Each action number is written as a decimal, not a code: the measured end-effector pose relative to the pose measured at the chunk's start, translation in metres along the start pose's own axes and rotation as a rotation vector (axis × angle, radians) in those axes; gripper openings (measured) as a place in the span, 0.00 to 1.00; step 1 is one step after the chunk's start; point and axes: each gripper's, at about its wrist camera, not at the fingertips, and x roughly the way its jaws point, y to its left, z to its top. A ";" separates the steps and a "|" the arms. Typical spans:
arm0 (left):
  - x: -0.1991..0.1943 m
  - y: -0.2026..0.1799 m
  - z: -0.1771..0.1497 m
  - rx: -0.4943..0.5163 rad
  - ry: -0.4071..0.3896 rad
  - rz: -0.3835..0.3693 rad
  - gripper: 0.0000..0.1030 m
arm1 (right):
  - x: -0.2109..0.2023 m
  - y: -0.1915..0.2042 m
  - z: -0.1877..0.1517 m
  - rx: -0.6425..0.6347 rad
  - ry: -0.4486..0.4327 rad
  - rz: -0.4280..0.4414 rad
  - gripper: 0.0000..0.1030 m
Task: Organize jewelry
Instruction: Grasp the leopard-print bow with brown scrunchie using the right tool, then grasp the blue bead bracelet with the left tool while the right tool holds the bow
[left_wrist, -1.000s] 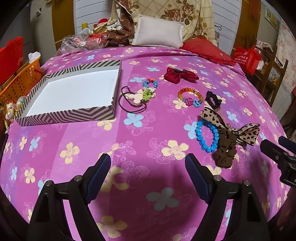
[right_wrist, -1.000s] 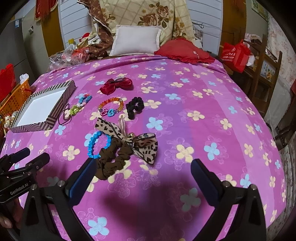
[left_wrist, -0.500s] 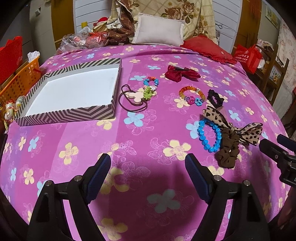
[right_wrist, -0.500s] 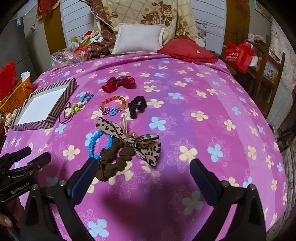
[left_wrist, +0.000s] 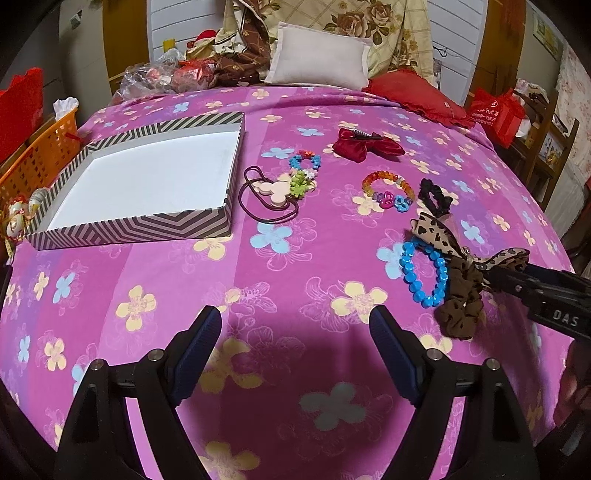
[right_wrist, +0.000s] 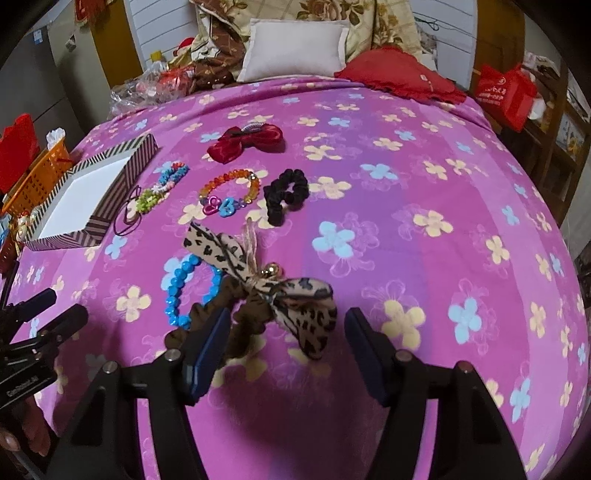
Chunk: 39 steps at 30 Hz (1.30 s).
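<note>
A brown scrunchie with a leopard bow (right_wrist: 280, 295) (left_wrist: 461, 291) lies on the pink flowered bed. My right gripper (right_wrist: 284, 336) is open, its fingers either side of the scrunchie's near end. A blue bead bracelet (right_wrist: 184, 291) (left_wrist: 423, 271) lies just left of it. Further off lie a black scrunchie (right_wrist: 286, 194), an orange bead bracelet (right_wrist: 229, 192), a red bow (right_wrist: 247, 142) and small flower bracelets with a dark hair tie (left_wrist: 280, 188). An empty striped box (left_wrist: 147, 184) sits at the left. My left gripper (left_wrist: 295, 347) is open and empty over bare bedspread.
Pillows (left_wrist: 319, 61) and a pile of cloth and plastic bags (left_wrist: 192, 72) lie at the head of the bed. An orange basket (left_wrist: 40, 155) stands beyond the left edge. A red bag (right_wrist: 506, 92) and wooden furniture stand to the right.
My right gripper has moved forward and down to the leopard-bow scrunchie, which now sits between its fingers. The left gripper has barely moved.
</note>
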 end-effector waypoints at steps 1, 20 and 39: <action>0.001 0.000 0.001 0.000 0.003 -0.002 0.63 | 0.005 0.000 0.002 -0.005 0.008 0.002 0.66; 0.012 -0.016 0.013 0.032 0.020 -0.030 0.63 | 0.025 0.007 0.006 -0.054 0.048 0.080 0.14; 0.057 -0.071 0.035 0.105 0.134 -0.151 0.42 | 0.025 -0.034 0.011 0.076 0.024 0.065 0.12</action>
